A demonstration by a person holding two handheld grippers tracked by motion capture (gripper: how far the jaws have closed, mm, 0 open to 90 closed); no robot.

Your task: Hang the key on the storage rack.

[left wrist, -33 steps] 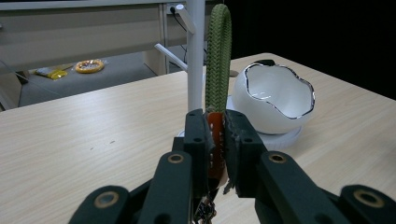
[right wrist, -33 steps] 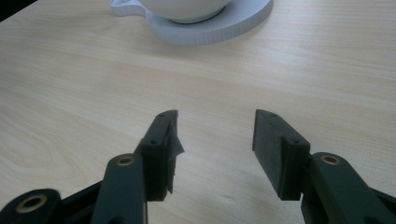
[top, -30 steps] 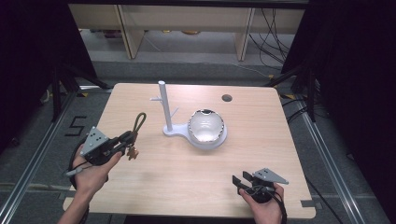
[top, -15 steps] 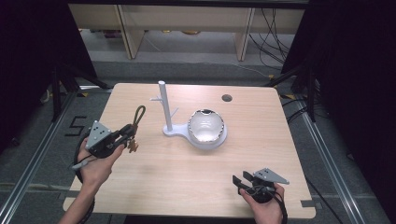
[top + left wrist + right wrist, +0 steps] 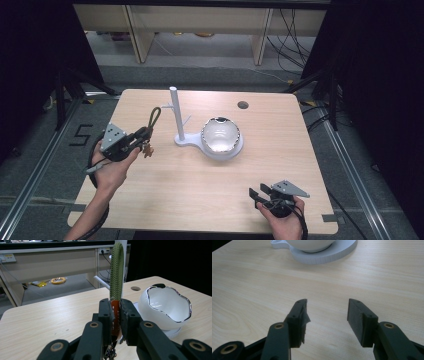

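— What's that green thing you've got?

— A braided loop [image 5: 117,267] on an orange tab, pinched in my left gripper [image 5: 141,135] so the loop stands up above the table [image 5: 165,185], left of the white stand [image 5: 175,117].

— Why upright?

— Probably so I can slip it over the stand's peg, beside the bowl [image 5: 220,135].

— Your other hand?

— My right gripper [image 5: 327,315] rests near the table's front edge, jaws wide, empty.
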